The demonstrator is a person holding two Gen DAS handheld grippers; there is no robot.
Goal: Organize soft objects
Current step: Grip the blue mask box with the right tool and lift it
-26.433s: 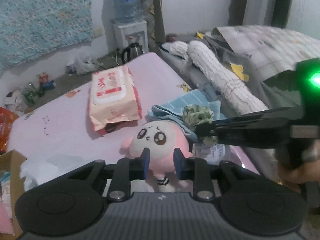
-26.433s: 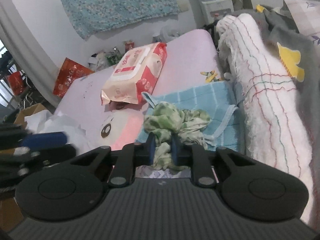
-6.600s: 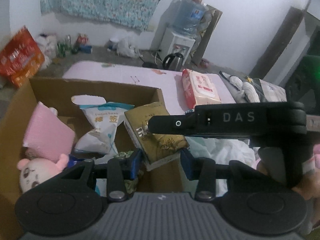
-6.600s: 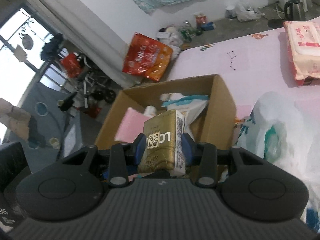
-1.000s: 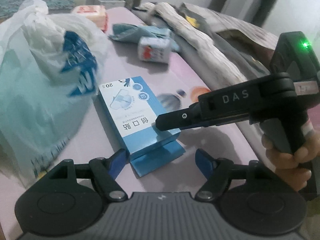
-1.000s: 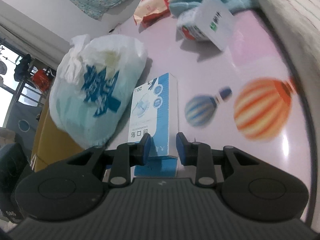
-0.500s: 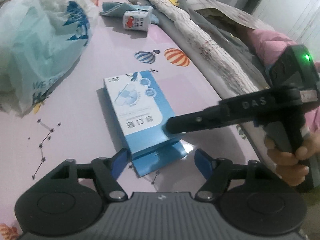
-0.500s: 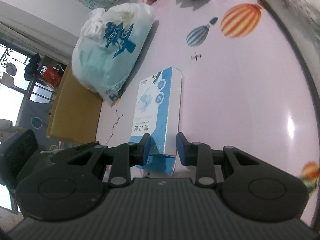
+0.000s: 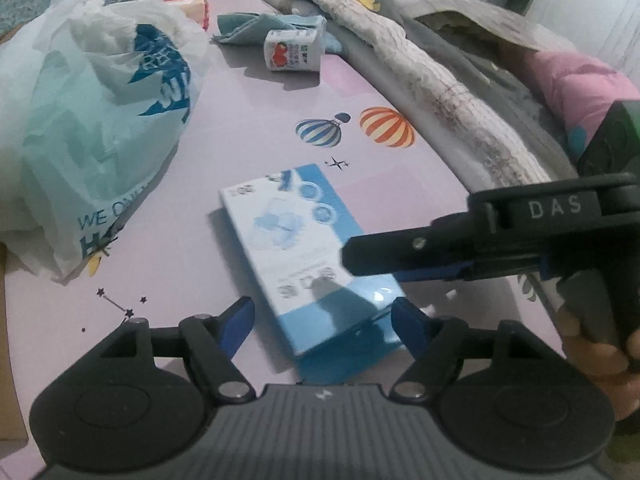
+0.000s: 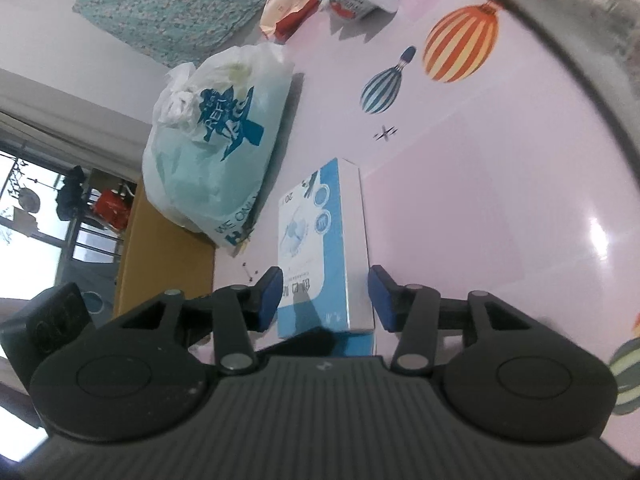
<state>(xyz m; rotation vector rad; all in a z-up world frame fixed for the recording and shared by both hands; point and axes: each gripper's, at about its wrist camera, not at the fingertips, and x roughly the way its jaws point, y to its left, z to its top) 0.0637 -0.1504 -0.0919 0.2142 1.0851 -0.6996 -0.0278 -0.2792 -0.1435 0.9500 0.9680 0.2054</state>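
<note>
A blue and white flat box (image 9: 304,248) lies flat on the pink balloon-print sheet (image 9: 240,128). My left gripper (image 9: 324,320) is open wide and its jaws are opening; the near end of the box lies between its fingers, untouched. My right gripper (image 10: 326,300) hovers just over the same end of the box (image 10: 324,232). Its jaws are opening, and the pads stand clear of the box's sides. In the left wrist view the right gripper (image 9: 360,256) reaches in from the right and casts a shadow on the box.
A white and teal plastic bag (image 9: 100,120) bulges at the left, beside a cardboard box (image 10: 160,248). Farther off lie a small tissue pack (image 9: 292,54), a blue towel (image 9: 256,26) and a wipes pack (image 9: 180,2). A rolled blanket (image 9: 420,64) lines the right edge.
The box has slid along the sheet, away from the bag and the balloon prints. The right gripper's jaws, narrow before, now stand wide on either side of the box.
</note>
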